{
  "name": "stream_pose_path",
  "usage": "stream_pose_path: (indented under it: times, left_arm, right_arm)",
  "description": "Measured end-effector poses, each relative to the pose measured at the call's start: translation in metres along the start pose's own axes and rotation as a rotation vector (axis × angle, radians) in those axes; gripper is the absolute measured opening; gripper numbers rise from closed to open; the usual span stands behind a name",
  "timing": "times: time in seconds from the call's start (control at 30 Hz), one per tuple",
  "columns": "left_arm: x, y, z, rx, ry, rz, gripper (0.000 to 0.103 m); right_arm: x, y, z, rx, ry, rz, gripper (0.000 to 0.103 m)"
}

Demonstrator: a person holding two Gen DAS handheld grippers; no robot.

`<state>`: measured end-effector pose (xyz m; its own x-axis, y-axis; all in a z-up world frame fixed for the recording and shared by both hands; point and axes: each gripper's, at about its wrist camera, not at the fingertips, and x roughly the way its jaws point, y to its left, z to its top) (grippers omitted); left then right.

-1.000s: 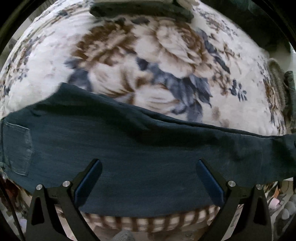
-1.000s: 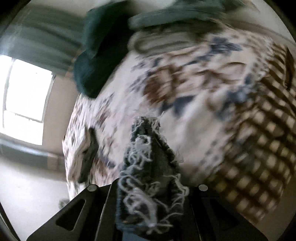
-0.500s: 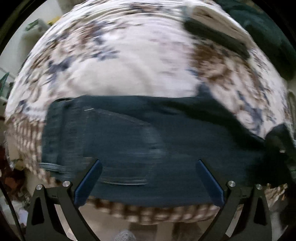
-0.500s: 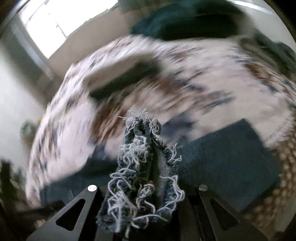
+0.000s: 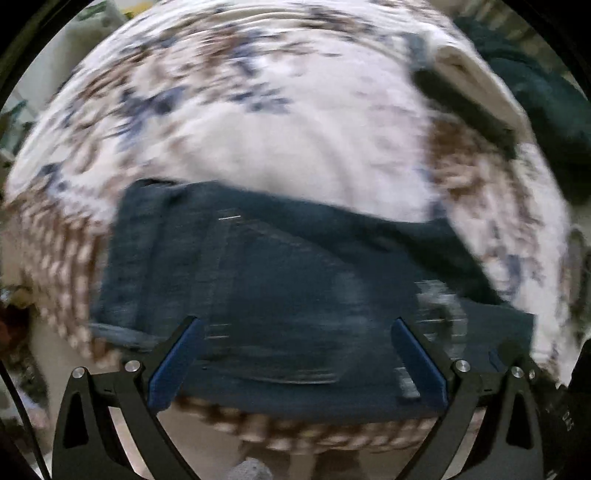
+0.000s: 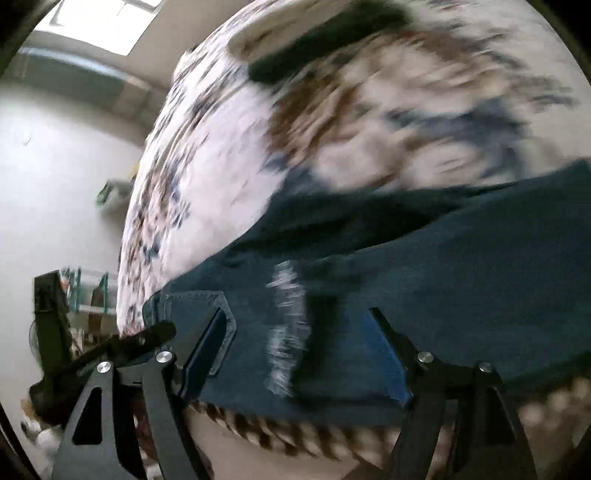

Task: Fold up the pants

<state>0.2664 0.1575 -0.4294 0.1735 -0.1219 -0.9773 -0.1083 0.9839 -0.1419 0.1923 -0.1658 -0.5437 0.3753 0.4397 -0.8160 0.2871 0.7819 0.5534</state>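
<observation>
Where floral bedspread ends, checked border, pale wall.

Both wrist views look steeply down, close over the jeans on the bed; blurred, apparently overlapping there.

You're working over a bed spread with a floral blanket in white, brown and blue. Beyond its far edge stands a plain pale wall, and a bright window up high lets daylight in. A cluttered shelf sits beside the bed.
</observation>
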Motion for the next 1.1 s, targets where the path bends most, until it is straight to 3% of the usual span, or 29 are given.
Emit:
stream_pose_path:
  times: [0.1,0.2,0.3,0.37,0.4,0.6,0.67,0.8,0.9,1.0,1.1]
  left_arm:
    - [0.012,-0.044,0.002,0.043,0.052,-0.102,0.103]
    - [0.038,-0.088,0.001,0.113,0.094,-0.111,0.103]
    - [0.067,-0.117,-0.004,0.185,0.111,-0.038,0.103]
    - [0.088,-0.121,-0.01,0.248,0.126,0.133,0.103]
    - [0.095,-0.117,-0.013,0.262,0.133,0.162,0.103]
    - [0.091,-0.111,-0.023,0.314,0.084,0.143,0.103]
    - [0.079,-0.104,-0.021,0.256,0.086,0.108,0.103]
    - [0.011,-0.057,-0.028,0.025,-0.009,-0.136,0.103]
    - [-0.03,0.004,-0.048,-0.169,-0.089,-0.162,0.103]
    - [-0.033,0.074,-0.067,-0.413,-0.11,-0.178,0.103]
    - [-0.016,0.134,-0.089,-0.682,-0.161,-0.307,0.1]
  right_arm:
    - [-0.04,-0.046,0.011,0.077,-0.017,-0.16,0.079]
    - [-0.062,-0.1,0.02,0.154,-0.012,-0.307,0.079]
    - [-0.058,-0.144,0.03,0.168,0.041,-0.386,0.079]
    - [-0.051,-0.161,0.033,0.142,0.074,-0.425,0.079]
    - [-0.042,-0.17,0.035,0.11,0.108,-0.485,0.079]
    - [-0.021,-0.204,0.034,0.157,0.173,-0.463,0.084]
    - [-0.023,-0.197,0.037,0.154,0.173,-0.483,0.084]
    - [-0.041,-0.156,0.037,0.091,0.114,-0.527,0.084]
    - [-0.033,-0.115,0.019,0.035,0.124,-0.484,0.084]
    - [-0.011,-0.085,0.006,-0.014,0.141,-0.47,0.084]
    - [0.016,-0.059,-0.003,-0.027,0.17,-0.434,0.084]
